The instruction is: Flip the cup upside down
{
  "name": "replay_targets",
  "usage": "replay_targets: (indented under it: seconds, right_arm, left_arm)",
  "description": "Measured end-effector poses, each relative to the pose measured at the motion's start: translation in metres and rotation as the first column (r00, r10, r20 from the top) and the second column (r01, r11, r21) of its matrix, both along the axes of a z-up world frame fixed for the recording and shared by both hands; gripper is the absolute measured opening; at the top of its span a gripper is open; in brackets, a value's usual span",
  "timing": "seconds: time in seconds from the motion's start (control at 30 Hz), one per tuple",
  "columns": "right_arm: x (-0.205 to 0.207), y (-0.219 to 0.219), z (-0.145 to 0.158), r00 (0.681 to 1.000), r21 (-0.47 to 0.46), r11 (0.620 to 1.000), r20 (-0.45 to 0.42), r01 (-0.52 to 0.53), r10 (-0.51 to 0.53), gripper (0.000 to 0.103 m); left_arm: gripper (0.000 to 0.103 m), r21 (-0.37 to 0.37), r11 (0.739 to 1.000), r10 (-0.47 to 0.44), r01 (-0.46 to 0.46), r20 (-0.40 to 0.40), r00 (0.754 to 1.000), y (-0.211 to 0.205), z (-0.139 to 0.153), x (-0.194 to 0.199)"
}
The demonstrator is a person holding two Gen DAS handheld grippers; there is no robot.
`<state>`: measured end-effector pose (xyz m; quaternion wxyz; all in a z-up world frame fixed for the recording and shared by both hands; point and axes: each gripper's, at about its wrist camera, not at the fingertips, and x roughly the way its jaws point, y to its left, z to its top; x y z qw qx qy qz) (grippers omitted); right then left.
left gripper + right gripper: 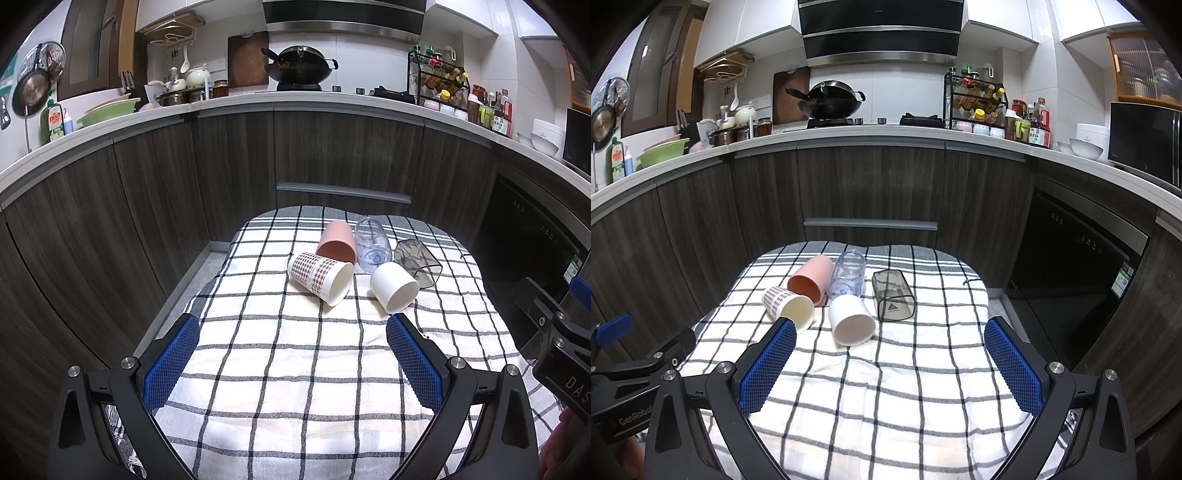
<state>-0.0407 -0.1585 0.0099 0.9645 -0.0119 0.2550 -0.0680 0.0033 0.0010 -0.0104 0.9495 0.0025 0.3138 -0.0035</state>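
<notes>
Several cups lie on their sides on a checked cloth (280, 369) (916, 387): a plaid paper cup (317, 277) (785, 304), a pink cup (337, 242) (810, 278), a clear cup (371, 243) (847, 275), a white cup (393, 286) (851, 319) and a dark smoky square cup (419, 262) (892, 295). My left gripper (293, 325) is open and empty, short of the cups. My right gripper (890, 330) is open and empty, its left fingertip (783, 332) in front of the plaid cup.
Dark wood cabinets (236, 166) and a counter with a wok (299, 68) stand behind the table. A black oven (1071, 273) is at the right. The right gripper's body (565, 332) shows at the left view's right edge; the left gripper's body (631, 369) shows at the right view's left edge.
</notes>
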Motion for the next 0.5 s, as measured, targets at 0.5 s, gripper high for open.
replay_targets:
  seconds: [0.5]
  right_arm:
    - [0.0031,0.0009,-0.0075,1.000,-0.004,1.000,-0.002,-0.005,0.005,0.102]
  left_arm:
    - [0.103,-0.011,1.000,0.005,-0.006,-0.009,1.000,0.0035,0.0000,0.0022]
